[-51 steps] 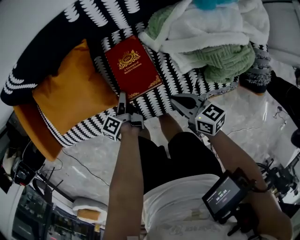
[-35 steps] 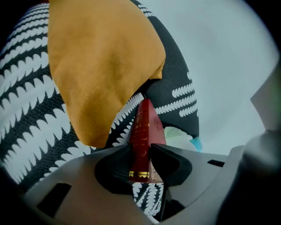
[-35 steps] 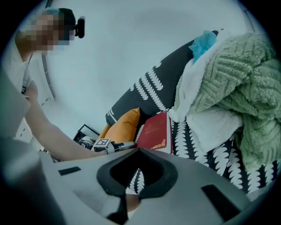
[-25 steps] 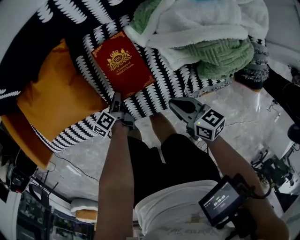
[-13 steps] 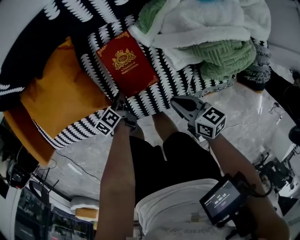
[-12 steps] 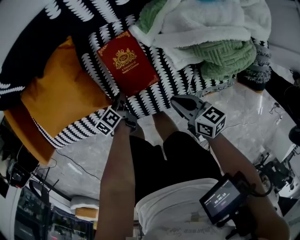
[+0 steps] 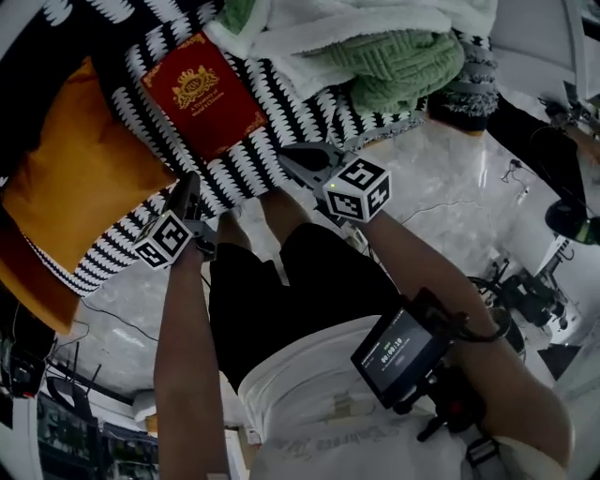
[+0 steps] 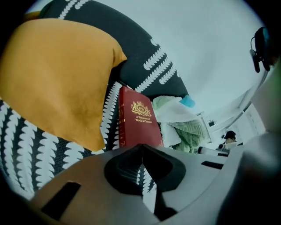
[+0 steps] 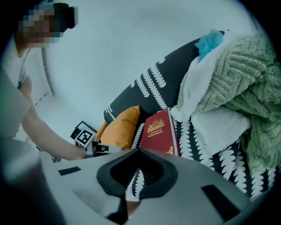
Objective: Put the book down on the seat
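Two grippers over the pale marble floor (image 7: 441,178), at the near edge of the seat (image 7: 281,122), neither one touching the book (image 7: 202,94). At left, the left gripper (image 7: 188,184), pointing far toward the seat, with jaws closing, tips already meeting in a thin line and nothing between them. At right, the right gripper (image 7: 286,155), with jaws pressed together too and nothing pinched, its marker cube turned up toward the head view. Beyond both, the book: red, with a gold crest, gold lettering and gold corner ornaments. Lies flat and cover up on the black-and-white leaf-patterned seat, spine toward the left. Sits between the orange cushion (image 7: 75,178) on the left and the heap of soft blankets on the right, a white fleece (image 7: 328,28) and a green knitted throw (image 7: 394,66). Stands just far of the left gripper's jaws and apart from them, near the cushion's edge. Near in the scene, a small device with a lit screen (image 7: 398,352) by the right forearm, above the person's white shirt and dark shorts.
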`<state>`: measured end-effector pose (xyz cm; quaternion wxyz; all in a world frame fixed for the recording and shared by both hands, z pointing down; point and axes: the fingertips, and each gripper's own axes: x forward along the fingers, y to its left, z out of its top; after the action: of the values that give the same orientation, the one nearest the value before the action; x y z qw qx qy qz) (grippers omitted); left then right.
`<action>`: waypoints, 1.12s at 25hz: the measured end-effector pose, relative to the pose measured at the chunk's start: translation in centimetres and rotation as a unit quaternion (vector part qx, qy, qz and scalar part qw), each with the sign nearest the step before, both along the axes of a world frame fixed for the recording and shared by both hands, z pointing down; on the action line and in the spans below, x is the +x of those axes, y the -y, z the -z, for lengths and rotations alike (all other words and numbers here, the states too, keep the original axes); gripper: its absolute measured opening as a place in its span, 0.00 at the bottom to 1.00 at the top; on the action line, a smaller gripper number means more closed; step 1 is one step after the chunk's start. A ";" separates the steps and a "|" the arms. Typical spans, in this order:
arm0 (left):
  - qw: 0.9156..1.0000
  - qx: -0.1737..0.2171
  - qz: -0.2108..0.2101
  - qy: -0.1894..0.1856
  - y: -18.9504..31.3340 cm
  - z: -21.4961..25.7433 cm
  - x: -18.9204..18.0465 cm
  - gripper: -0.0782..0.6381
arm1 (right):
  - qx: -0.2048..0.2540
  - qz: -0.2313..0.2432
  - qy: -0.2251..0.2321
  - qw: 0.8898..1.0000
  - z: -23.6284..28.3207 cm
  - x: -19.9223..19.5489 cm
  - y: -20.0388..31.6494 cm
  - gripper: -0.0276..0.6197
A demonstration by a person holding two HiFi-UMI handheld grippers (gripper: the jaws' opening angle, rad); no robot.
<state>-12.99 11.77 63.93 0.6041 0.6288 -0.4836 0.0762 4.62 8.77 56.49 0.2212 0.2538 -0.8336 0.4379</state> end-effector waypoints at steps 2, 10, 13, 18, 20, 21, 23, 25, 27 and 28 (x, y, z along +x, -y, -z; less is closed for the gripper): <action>1.000 0.011 -0.003 -0.008 -0.2 1.4 -0.9 0.13 | 0.006 0.000 0.000 1.000 0.6 -1.3 0.0 0.06; 0.997 0.051 -0.045 -0.037 -0.9 7.8 -3.7 0.12 | 0.048 -0.040 -0.007 0.998 5.9 -2.6 1.1 0.06; 0.995 0.071 -0.066 -0.024 -0.9 10.1 -5.3 0.12 | 0.065 -0.044 -0.014 0.997 7.5 -3.3 1.3 0.06; 0.992 0.089 -0.083 -0.015 -1.3 14.9 -4.7 0.12 | 0.085 -0.038 -0.015 0.996 11.5 -3.0 0.9 0.06; 0.992 0.099 -0.082 -0.011 -0.9 16.7 -4.4 0.12 | 0.097 -0.041 -0.011 0.994 13.2 -2.7 1.2 0.06; 0.991 0.105 -0.079 -0.009 -1.0 17.7 -4.7 0.12 | 0.104 -0.043 -0.009 0.994 14.1 -2.9 1.2 0.06; 0.990 0.122 -0.073 -0.006 -1.7 20.4 -6.2 0.12 | 0.121 -0.045 -0.006 0.992 16.6 -4.1 0.5 0.06; 0.987 0.142 -0.073 -0.001 -2.9 23.5 -8.2 0.12 | 0.143 -0.044 -0.002 0.989 19.7 -6.0 -0.6 0.06; 0.985 0.156 -0.075 0.003 -3.9 25.6 -10.0 0.12 | 0.161 -0.045 0.003 0.986 22.1 -7.6 -1.7 0.06; 0.985 0.159 -0.075 0.002 -4.3 26.2 -10.6 0.12 | 0.167 -0.046 0.006 0.985 22.8 -8.2 -2.2 0.06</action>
<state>-23.60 16.08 37.71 0.4881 0.7508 -0.4427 0.0448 -3.57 10.95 33.67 0.1503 0.3226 -0.8837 0.3041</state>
